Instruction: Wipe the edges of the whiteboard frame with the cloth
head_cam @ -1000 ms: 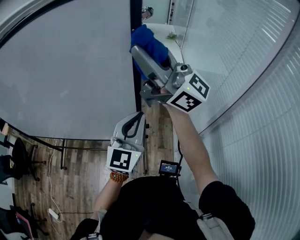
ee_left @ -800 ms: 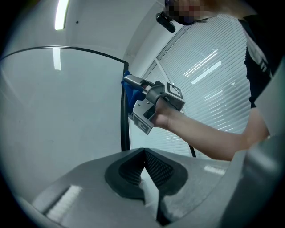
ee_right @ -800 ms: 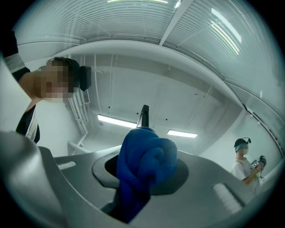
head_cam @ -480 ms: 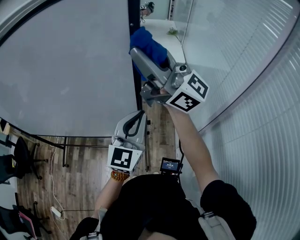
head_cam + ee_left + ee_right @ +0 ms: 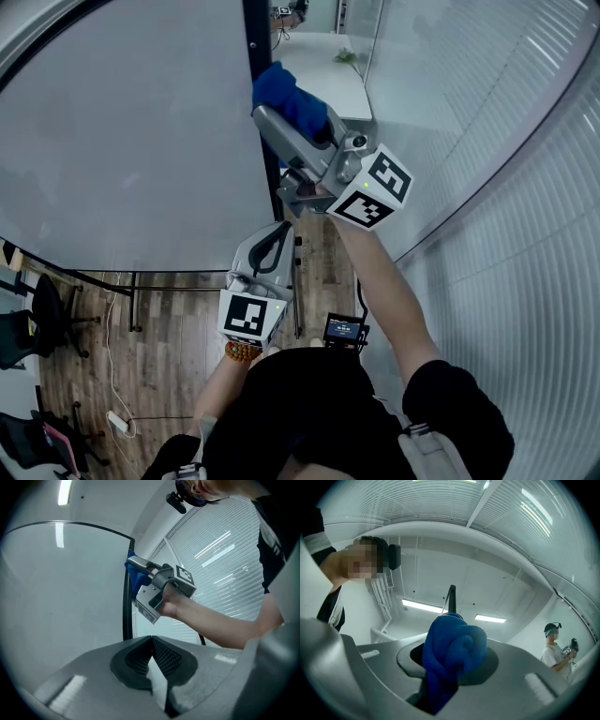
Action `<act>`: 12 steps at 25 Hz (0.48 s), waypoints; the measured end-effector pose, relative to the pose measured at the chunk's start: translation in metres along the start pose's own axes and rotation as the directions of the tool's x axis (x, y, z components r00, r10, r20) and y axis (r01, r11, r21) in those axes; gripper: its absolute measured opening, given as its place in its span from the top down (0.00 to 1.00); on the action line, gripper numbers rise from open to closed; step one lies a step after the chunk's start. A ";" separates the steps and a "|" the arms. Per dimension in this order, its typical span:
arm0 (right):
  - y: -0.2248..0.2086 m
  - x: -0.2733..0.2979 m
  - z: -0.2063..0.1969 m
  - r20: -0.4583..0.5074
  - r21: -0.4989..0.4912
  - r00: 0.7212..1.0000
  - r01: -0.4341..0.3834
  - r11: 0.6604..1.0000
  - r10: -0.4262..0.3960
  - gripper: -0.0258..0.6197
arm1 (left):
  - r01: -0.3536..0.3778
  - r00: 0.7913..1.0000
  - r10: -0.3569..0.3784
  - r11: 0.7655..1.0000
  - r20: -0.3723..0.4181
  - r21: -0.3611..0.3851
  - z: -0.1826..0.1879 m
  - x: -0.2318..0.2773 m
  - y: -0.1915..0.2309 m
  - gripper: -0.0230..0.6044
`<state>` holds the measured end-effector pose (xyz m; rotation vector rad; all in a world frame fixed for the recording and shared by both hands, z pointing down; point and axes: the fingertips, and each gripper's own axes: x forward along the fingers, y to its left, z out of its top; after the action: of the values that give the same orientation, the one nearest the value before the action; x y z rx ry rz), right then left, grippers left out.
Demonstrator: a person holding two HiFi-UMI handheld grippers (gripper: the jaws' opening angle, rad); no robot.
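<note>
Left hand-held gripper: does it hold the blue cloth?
No, the left hand-held gripper has its jaws together with nothing between them.

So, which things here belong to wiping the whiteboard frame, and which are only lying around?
Belong to the job:
blue cloth, held in the right gripper jaws
black whiteboard frame edge
whiteboard

Just around:
left gripper, jaws together, empty
office chair
power strip on the floor
</note>
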<state>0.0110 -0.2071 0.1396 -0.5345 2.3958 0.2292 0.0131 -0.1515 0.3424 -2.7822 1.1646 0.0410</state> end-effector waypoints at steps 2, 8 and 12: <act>0.000 0.000 -0.001 -0.003 0.002 1.000 -0.003 1.000 0.003 0.76 | -0.001 1.000 0.001 1.000 -0.015 -0.002 -0.001 0.000 0.000 0.96; 0.000 -0.005 -0.007 -0.006 0.006 1.000 -0.007 1.000 0.007 0.75 | -0.003 1.000 0.003 1.000 -0.001 -0.003 0.000 0.000 0.001 0.96; 0.001 -0.006 -0.008 -0.004 0.011 1.000 -0.008 1.000 0.008 0.75 | -0.009 1.000 0.009 1.000 -0.024 -0.014 -0.006 -0.001 0.002 0.96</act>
<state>0.0101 -0.2062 0.1496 -0.5211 2.4025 0.2189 0.0105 -0.1530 0.3479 -2.7970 1.1867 0.0169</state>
